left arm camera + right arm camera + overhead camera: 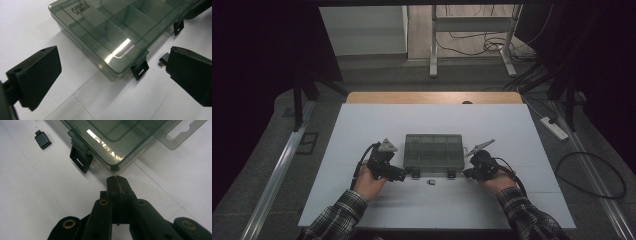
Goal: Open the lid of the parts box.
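At the near edge of the white table (362, 200) my left gripper (398, 175) stands spread and empty, my right gripper (116, 180) pressed together at the near right corner of the compartment box (433, 152), ready to pry; the small adapter (431, 182) lies between; beyond, dim floor and cables

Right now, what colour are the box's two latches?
Black latches; clearest in the left gripper view.

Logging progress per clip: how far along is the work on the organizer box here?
Early. Done: both latches of the organizer box hang unclipped. In hand: right gripper, jaws shut on nothing, sits at the box's near corner; left gripper waits open. Left: the lid is down, and the small adapter lies outside the box.
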Available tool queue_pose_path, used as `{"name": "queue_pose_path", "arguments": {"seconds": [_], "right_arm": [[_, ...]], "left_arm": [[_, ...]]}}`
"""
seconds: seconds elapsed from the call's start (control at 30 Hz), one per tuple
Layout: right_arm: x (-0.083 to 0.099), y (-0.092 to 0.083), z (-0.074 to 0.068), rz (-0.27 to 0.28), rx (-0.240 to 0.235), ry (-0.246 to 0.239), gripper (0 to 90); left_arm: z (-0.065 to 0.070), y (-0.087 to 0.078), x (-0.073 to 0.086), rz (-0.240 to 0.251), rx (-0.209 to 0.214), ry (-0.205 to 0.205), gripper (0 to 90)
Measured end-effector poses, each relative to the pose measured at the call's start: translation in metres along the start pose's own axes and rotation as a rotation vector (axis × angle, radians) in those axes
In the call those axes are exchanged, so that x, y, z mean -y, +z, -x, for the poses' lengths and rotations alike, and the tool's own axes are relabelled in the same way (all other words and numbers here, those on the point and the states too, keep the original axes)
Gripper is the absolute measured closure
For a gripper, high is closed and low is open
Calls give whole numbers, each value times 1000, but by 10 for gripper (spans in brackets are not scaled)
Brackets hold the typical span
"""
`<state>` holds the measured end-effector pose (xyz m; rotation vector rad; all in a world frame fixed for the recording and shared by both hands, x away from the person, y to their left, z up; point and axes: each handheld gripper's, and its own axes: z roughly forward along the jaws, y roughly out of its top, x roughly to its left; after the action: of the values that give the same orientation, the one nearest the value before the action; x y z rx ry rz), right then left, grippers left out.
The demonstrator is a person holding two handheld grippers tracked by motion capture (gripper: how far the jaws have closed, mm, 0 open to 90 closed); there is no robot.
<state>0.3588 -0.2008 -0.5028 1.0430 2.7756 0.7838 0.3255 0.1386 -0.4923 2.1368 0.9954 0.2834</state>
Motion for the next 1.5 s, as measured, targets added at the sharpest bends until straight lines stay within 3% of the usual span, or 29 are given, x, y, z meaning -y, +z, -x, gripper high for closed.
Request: {"name": "queue_pose_path", "arguments": {"seconds": [0.6, 1.5], "right_arm": [[0, -11, 0, 57, -3, 1, 888], [2, -17, -2, 82, 4, 0, 888]], "left_arm": [[-1, 0, 0, -3, -11, 4, 2], [-3, -1, 1, -9, -14, 0, 1]]}}
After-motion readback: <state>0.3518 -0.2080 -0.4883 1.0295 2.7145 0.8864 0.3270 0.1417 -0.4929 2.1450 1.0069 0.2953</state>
